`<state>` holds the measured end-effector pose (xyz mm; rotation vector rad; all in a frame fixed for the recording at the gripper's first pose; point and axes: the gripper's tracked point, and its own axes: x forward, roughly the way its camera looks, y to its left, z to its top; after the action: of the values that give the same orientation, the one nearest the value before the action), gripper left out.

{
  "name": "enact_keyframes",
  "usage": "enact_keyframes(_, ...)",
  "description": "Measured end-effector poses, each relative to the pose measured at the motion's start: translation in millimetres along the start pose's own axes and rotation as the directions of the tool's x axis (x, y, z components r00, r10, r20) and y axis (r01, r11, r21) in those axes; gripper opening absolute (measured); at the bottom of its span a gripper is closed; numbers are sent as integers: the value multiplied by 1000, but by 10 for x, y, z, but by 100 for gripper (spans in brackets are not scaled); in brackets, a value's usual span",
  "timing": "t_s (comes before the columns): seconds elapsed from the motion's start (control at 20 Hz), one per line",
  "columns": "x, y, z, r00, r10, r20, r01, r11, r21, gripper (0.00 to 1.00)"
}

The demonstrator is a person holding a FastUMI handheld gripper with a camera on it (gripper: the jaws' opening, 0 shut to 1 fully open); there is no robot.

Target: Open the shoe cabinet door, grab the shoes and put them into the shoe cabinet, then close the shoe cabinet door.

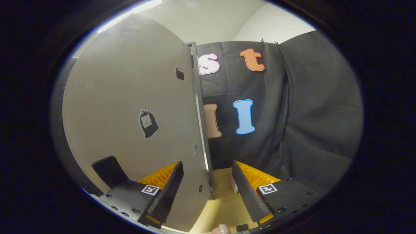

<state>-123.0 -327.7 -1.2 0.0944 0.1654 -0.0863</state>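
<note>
**The door edge sits between the open fingers**

The gripper [208, 191] is held wide open. Its two fingers stand apart at the bottom of the frame, one on each side of the shoe cabinet door [130, 107]. The door's thin edge [203, 136] runs up the middle of the frame, right between the fingers. I cannot tell if either finger touches it.

The big pale door takes up the left half of the frame. It has a small dark sticker [148, 123] in the middle. Low in the middle of the frame, just past the fingers, is the yellow bench [224, 195]. A fingertip [221, 229] of a person pokes in at the very bottom.

I think this is a door step, but I cannot say if it is the opening or the closing. No shoes can be seen here. The inside of the cabinet is hidden behind the door, so I cannot tell if shoes are in it. A small thing [233, 185] next to the right finger is too cut off to name.
</note>
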Motion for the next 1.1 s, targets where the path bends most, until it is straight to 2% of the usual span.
enact_keyframes(0.6, 232, 873, -71, 999, 26, 19, -26, 1000, 5, 94)
enact_keyframes(1.1, 783, 1743, -163, 998, 53, 26, -52, 998, -31, 95)
